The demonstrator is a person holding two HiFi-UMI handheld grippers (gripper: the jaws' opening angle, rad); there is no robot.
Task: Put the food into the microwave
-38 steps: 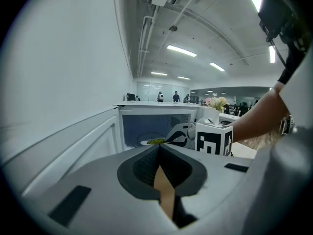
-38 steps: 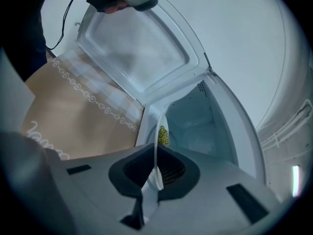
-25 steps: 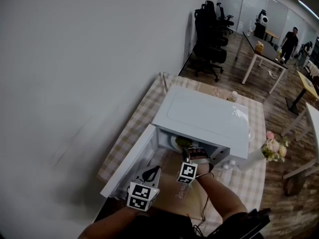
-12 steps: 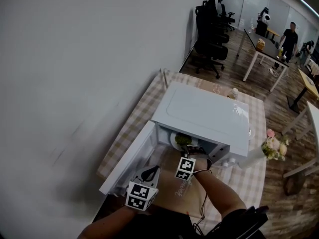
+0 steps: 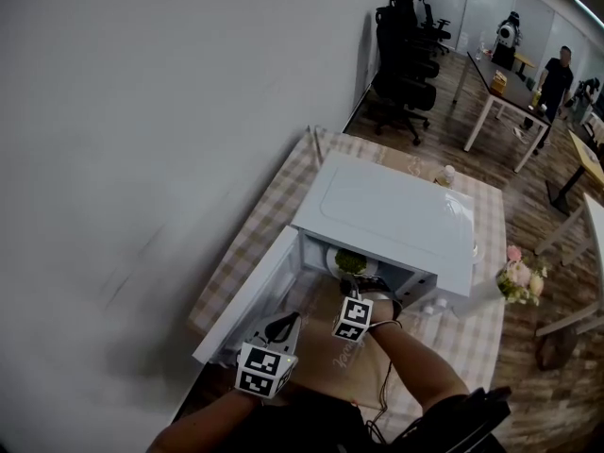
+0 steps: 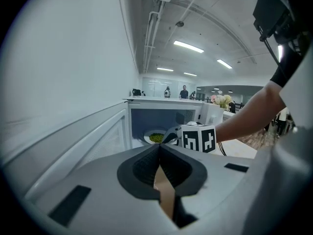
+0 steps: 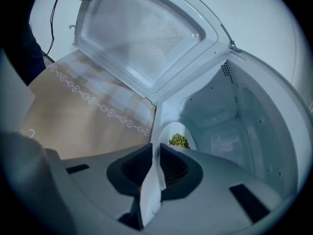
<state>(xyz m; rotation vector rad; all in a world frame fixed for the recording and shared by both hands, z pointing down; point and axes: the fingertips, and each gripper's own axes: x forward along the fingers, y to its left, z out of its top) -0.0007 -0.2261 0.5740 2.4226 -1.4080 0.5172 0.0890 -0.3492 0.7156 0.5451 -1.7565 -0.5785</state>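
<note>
A white microwave (image 5: 392, 217) stands on the checked tablecloth with its door (image 5: 247, 302) swung open to the left. My right gripper (image 5: 351, 289) is shut on the rim of a white plate (image 7: 172, 132) of green food (image 7: 179, 141). It holds the plate just inside the cavity (image 7: 234, 121), plate tilted on edge in the right gripper view. The left gripper view shows the plate (image 6: 148, 137) low in the opening. My left gripper (image 5: 286, 327) hangs shut by the door's near end, with nothing in it.
A bare wall runs along the left. Pink flowers (image 5: 517, 281) sit right of the microwave and a small bottle (image 5: 446, 175) behind it. Office chairs (image 5: 406, 55), desks and a person (image 5: 559, 74) are far back.
My right gripper has carried the plate a little further into the microwave's cavity. The left gripper has hardly moved.
</note>
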